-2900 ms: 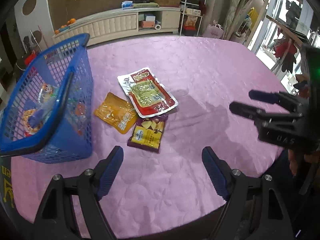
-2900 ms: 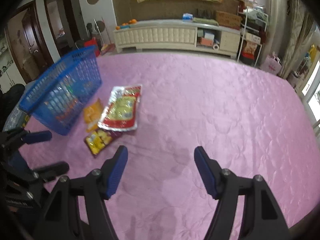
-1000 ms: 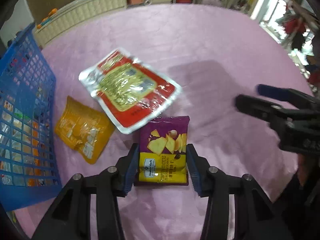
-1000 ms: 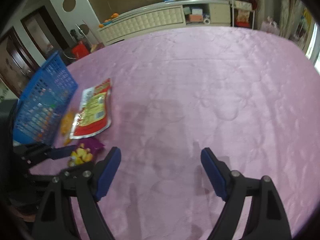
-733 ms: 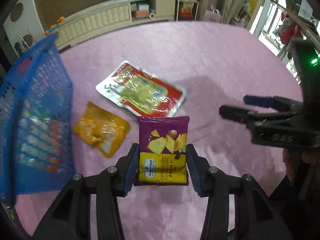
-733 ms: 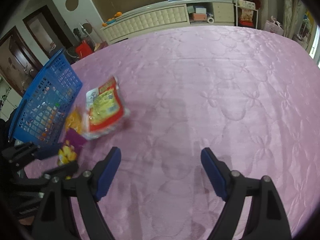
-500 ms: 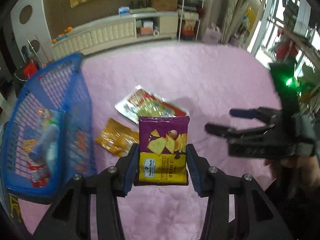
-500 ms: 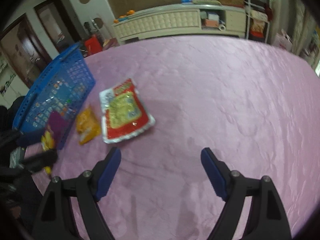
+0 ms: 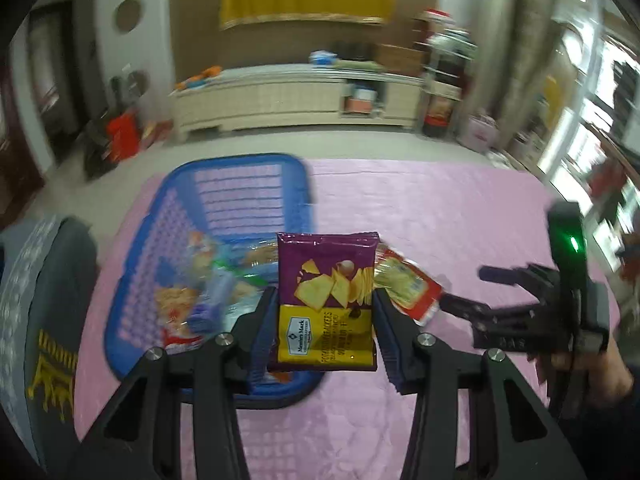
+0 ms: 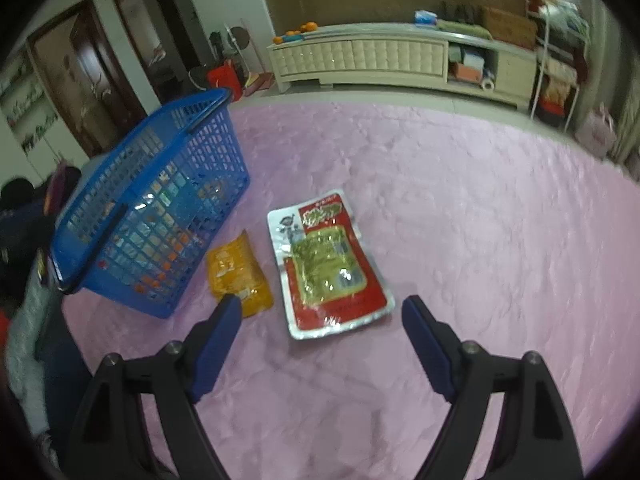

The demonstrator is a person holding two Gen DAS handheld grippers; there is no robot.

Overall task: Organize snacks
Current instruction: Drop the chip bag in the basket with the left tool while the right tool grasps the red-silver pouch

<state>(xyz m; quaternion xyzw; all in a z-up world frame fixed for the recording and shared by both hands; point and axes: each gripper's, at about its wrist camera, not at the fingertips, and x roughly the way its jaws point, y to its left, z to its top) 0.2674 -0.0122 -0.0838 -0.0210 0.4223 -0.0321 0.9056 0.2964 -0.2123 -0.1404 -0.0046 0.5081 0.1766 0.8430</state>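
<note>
My left claw (image 9: 323,322) pinches the purple cracker packet (image 9: 327,300) upright, above the blue basket (image 9: 208,272) of snacks. My right claw (image 10: 322,334) gapes wide — the orange pouch (image 10: 237,274) and red pouch (image 10: 328,264) lie ahead on the pink tablecloth (image 10: 480,240).

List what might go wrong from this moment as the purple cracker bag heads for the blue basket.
1. The left gripper pinches only the side edges of the purple cracker bag; it may slip out early.
2. Held near the blue basket's near rim, the bag could land on the pink tablecloth if released now.
3. The open right gripper hovers low over the red pouch and may nudge it.
</note>
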